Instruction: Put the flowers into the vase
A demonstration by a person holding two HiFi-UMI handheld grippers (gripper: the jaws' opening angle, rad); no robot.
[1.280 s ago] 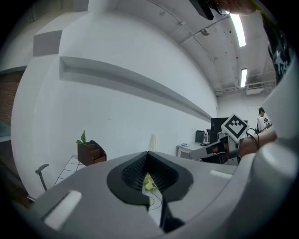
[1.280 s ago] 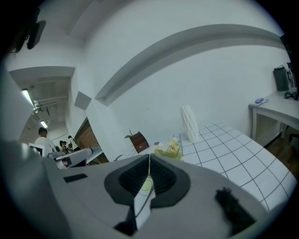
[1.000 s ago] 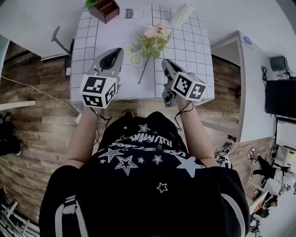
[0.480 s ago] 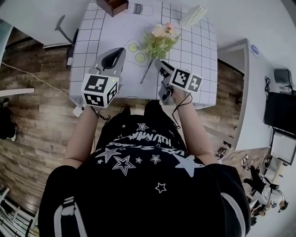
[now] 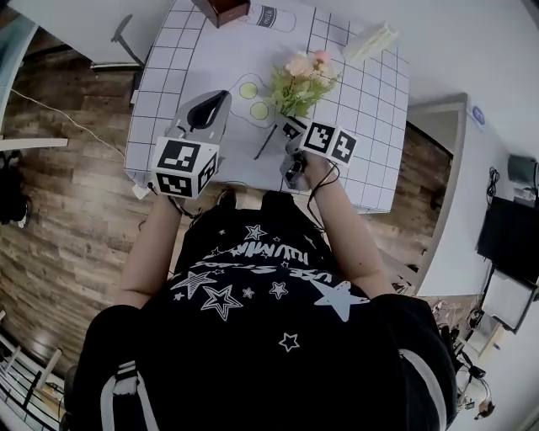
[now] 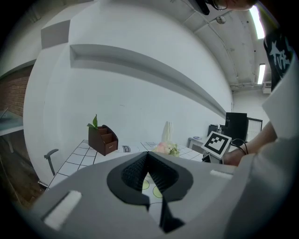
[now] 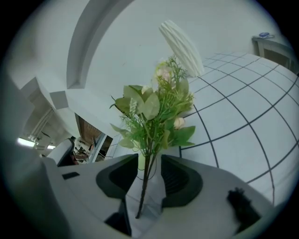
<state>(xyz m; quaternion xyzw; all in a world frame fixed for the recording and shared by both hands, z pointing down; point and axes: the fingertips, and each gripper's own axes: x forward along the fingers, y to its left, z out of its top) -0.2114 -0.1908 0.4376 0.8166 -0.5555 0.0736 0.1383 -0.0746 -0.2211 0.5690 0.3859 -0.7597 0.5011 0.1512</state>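
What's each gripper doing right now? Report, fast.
Left gripper: shut, empty.
Right gripper: open, jaws have just been opening; stem of the flowers lies between them, not gripped.

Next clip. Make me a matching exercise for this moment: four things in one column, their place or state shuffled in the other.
Things: 1 left gripper; 2 right gripper; 3 flowers; 4 brown box.
States: A lying on the gridded table; B jaws open around a stem; C at the table's far edge; D jaws shut, empty.
Pairs: 1-D, 2-B, 3-A, 4-C.
The right gripper's jaws have just been opening; they do not press the stem.
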